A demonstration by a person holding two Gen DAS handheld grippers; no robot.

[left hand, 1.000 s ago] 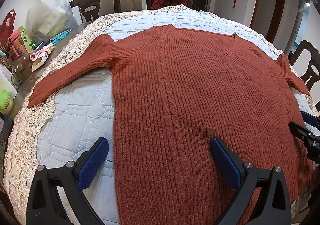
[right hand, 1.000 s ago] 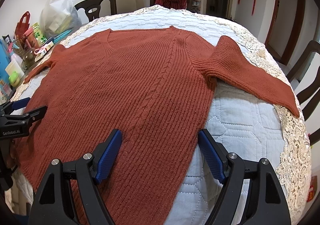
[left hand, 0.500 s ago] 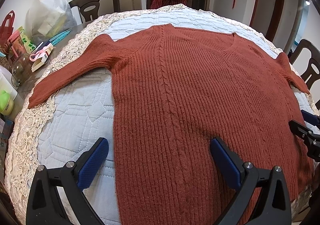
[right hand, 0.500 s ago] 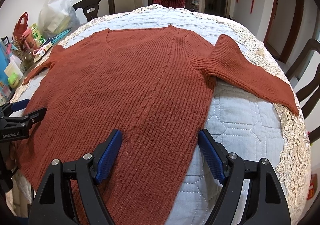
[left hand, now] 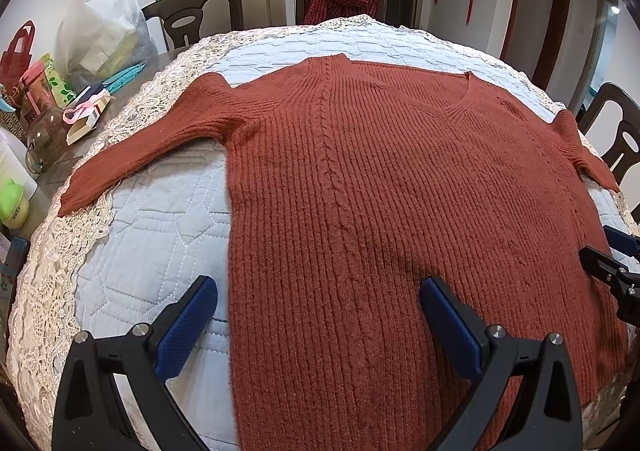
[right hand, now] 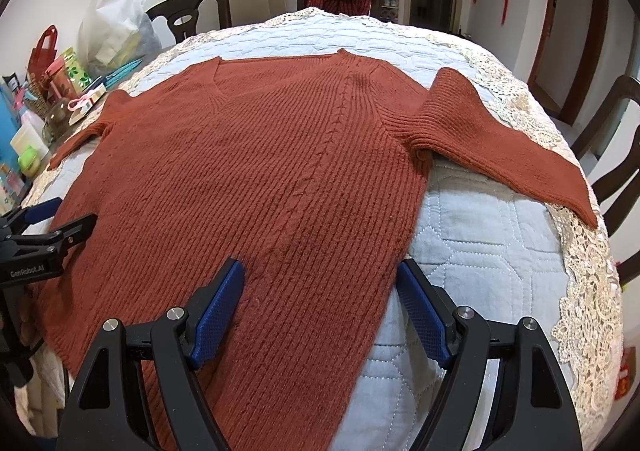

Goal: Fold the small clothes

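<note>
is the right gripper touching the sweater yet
Cannot tell. In the right wrist view the right gripper is open above the sweater's side edge, but neither view plainly shows contact or a gap.

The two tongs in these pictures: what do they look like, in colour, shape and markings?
Both look alike. The left tongs have two black plastic fingers, wide and triangular with cut-out holes, silver screws near the tips, and blue textured pads on the inner faces. The right tongs are built the same. White lettering on the left tongs' body, seen from the right wrist view, reads "GenRobot.AI". No cables or sleeves show.
</note>
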